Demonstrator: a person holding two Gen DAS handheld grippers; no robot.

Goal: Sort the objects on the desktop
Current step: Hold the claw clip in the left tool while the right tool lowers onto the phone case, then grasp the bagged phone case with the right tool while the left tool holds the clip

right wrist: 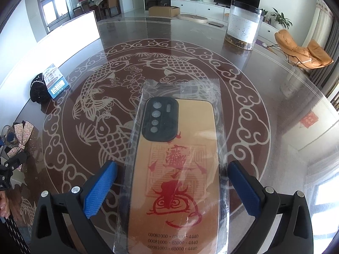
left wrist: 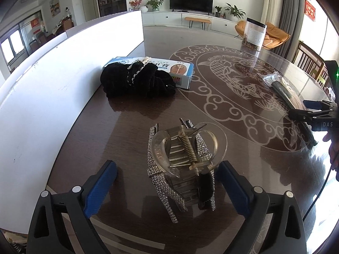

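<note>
On the dark table, a clear hair claw (left wrist: 186, 148) with a brass spring rests on top of a rhinestone hair claw (left wrist: 163, 182). My left gripper (left wrist: 167, 165) is open around them, and its blue pads (left wrist: 101, 186) stand clear of both. In the right wrist view a tan phone case (right wrist: 175, 169) with a red print lies flat in a clear plastic bag. My right gripper (right wrist: 172, 165) is open astride it, with gaps between the pads and the bag. Farther back, a black velvet hair accessory (left wrist: 135, 80) lies against a blue-and-white box (left wrist: 180, 72).
A white board (left wrist: 63, 74) stands along the table's left side. A tall clear jar (right wrist: 243, 25) with a black lid stands at the far right. A glass turntable (right wrist: 275, 67) with fish patterns covers the table's middle. Chairs sit beyond the right edge.
</note>
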